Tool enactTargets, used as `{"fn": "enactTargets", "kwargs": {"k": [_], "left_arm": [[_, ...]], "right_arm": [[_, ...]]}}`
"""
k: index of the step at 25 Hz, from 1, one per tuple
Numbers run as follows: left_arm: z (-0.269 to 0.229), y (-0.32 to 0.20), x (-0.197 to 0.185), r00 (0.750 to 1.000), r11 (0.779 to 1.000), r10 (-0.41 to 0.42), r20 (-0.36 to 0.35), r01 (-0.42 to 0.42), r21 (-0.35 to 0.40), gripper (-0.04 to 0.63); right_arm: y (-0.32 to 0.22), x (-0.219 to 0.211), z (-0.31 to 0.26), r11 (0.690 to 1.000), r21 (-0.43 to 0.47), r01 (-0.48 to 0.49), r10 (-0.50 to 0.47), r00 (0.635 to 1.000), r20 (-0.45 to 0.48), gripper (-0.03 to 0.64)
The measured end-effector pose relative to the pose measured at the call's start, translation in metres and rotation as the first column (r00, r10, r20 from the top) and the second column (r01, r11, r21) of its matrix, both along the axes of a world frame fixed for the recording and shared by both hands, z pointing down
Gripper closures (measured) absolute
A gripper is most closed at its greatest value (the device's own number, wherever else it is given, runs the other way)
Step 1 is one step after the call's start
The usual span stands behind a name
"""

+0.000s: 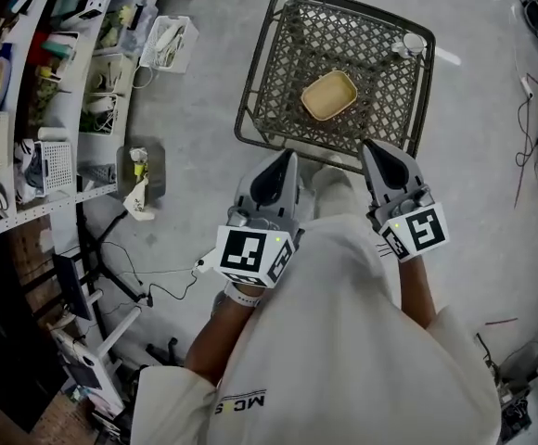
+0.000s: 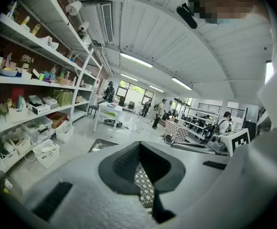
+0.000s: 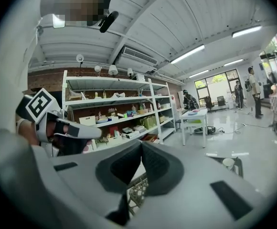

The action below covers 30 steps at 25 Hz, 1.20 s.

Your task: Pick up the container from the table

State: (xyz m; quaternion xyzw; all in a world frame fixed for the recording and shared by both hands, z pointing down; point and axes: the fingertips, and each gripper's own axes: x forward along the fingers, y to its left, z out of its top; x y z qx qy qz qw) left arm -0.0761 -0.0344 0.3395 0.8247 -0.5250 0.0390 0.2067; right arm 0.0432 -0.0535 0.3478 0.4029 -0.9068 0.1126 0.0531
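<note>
- The container sits open side up at the middle of the lattice desk, its long axis slanting across the desk top.
- The left gripper and right gripper hover at the desk's near edge, fingers clenched on nothing.
- The container lies ahead, between them; the right looks marginally nearer.
</note>
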Motion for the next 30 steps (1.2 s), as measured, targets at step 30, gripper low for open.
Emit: {"fn": "enactTargets", "kwargs": {"k": [30], "left_arm": [[0.040,-0.049,0.020,1.000,0.995,-0.001,0.010,0.001,-0.097,0.581]], "right_arm": [[-0.122,0.008,0.137,0.985,-0.170,-0.014,-0.013,0.987,-0.160,0.590]]}}
